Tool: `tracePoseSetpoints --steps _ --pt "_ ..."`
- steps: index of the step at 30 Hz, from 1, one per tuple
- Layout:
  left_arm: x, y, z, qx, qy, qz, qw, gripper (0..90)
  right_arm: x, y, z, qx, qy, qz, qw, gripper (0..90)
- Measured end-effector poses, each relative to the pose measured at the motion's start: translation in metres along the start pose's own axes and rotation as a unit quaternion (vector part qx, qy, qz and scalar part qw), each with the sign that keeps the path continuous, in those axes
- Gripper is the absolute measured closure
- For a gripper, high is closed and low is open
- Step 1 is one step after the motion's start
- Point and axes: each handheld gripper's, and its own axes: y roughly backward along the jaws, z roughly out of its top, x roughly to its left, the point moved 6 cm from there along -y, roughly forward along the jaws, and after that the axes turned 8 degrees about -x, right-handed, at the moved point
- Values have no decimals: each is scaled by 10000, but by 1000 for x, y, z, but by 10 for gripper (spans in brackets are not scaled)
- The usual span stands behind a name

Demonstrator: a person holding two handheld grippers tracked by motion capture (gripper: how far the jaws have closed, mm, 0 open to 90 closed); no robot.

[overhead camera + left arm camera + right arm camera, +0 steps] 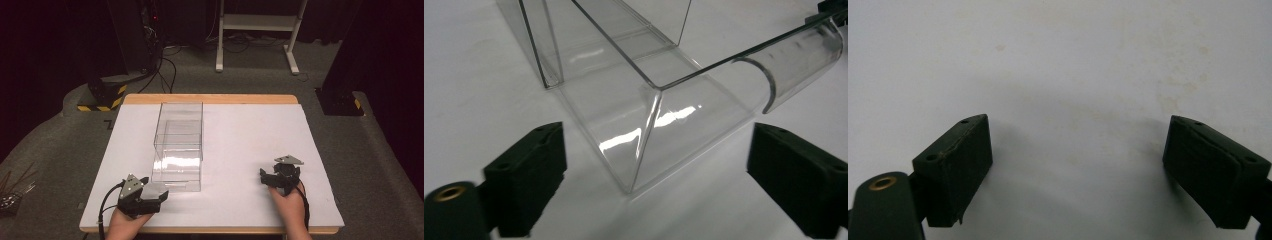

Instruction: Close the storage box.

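A clear plastic box stands left of centre on the white board, with an inner clear drawer slid out toward the person. The drawer front has a curved clear handle. My left gripper sits low at the drawer's near left corner. Its jaws are apart, and the drawer's corner lies between them without touching either pad. My right gripper rests at the near right of the board, well apart from the box. It is open over bare white surface, holding nothing.
The board lies on a wooden table top edged by grey carpet. A black base with yellow stripes and cables sit beyond the far left corner. White stand legs are behind, and metal tools lie at the left.
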Motion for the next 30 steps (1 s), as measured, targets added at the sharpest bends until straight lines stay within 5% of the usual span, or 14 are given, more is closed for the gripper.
tracePoseSetpoints --steps 13,16,30 --pt "-2 -12 3 -213 -59 233 9995 223 0 0 0 1 0 -5 10000 125" --pt "2 -10 6 -321 73 286 9990 251 0 0 0 1 0 -5 10000 125" --pt "4 -20 12 -291 120 313 9990 286 0 0 0 -8 1 -13 10000 126"
